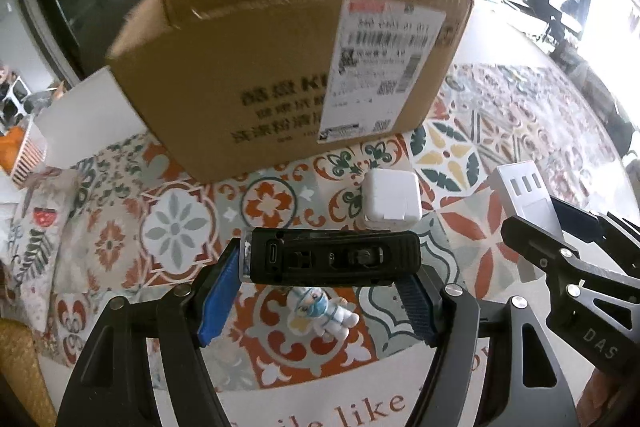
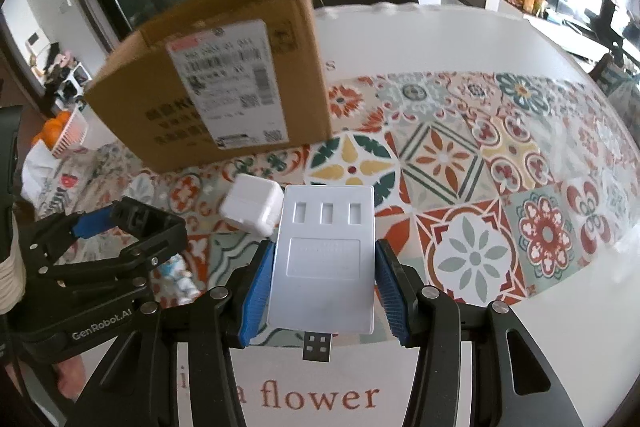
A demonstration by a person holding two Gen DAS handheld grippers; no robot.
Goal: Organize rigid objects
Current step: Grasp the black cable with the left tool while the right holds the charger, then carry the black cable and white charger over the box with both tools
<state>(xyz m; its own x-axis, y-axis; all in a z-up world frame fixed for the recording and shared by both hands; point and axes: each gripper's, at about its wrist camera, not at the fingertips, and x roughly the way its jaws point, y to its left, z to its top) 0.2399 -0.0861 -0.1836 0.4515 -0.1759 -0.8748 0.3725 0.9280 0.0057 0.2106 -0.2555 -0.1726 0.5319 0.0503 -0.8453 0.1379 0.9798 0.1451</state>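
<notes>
Nearest, the left claw (image 1: 324,291) grips a black device (image 1: 332,258) and the right claw (image 2: 322,279) clamps a white USB hub (image 2: 326,259), both above the patterned table (image 2: 480,167), a white charger cube (image 1: 391,202) lying beyond, before the open cardboard box (image 1: 280,67).

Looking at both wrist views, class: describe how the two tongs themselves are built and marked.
Both the left tongs and right tongs have black metal linkage arms with round silver pivot pins and ribbed blue pads. White lettering reads "GenRobot.AI" on the left body and "DAS" on the right.
</notes>
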